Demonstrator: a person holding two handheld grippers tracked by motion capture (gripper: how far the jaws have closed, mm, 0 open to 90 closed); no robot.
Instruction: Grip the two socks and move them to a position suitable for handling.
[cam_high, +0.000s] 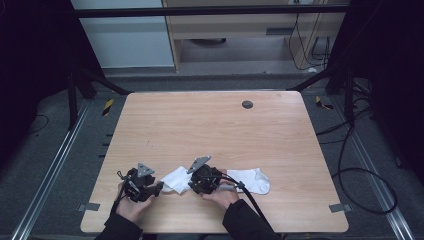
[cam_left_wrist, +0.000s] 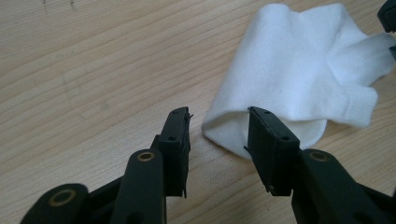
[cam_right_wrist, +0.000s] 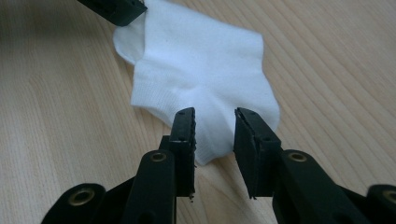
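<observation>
White cotton ankle socks (cam_high: 252, 180): two, the second (cam_high: 175, 179) lying left of the first. Black two-jaw handheld grippers: two, left (cam_high: 159, 186) and right (cam_high: 190, 186). Light wooden table (cam_high: 210, 130): one.

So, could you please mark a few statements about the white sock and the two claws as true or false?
1. A white sock lies on the wooden table. True.
2. The left claw is clamped shut on the sock. False: its jaws stand apart, with the sock's edge at one jaw.
3. The right claw points at the sock with its jaws apart. True.
4. The sock lies at the table's far edge. False: it lies near the person's edge.
5. A dark round spot marks the table's far side. True.
</observation>
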